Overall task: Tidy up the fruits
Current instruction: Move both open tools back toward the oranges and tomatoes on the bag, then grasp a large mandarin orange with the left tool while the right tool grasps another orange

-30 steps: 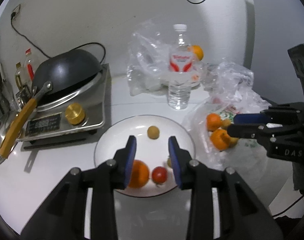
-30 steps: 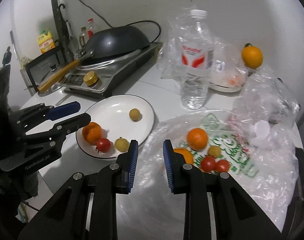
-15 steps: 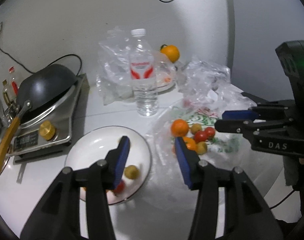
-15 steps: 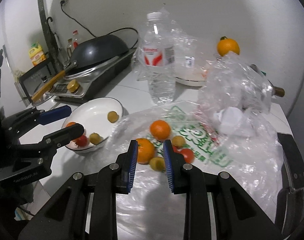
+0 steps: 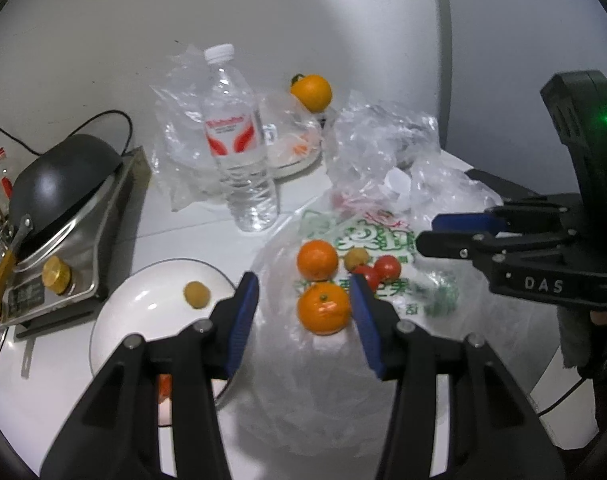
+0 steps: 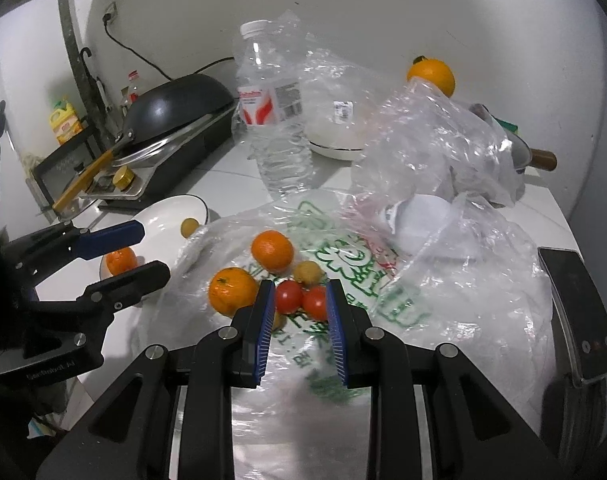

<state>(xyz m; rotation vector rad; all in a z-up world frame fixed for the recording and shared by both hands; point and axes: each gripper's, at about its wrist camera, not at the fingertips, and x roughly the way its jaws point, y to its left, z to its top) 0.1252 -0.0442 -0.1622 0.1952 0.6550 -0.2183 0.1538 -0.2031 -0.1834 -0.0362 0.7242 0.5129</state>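
A flat plastic bag holds two oranges, two red tomatoes and a small yellow-brown fruit. My left gripper is open, its fingers either side of the near orange, above it. My right gripper is open, just short of the two tomatoes. A white plate on the left holds a small yellow-brown fruit, an orange and a partly hidden tomato.
A water bottle stands behind the bag. A black wok sits on a stove at the left. Another orange rests on bagged dishes at the back. Crumpled plastic lies at the right, a dark phone by the table edge.
My left gripper has swung right from over the plate to over the bag's near orange and opened wider. My right gripper has moved in toward the tomatoes.
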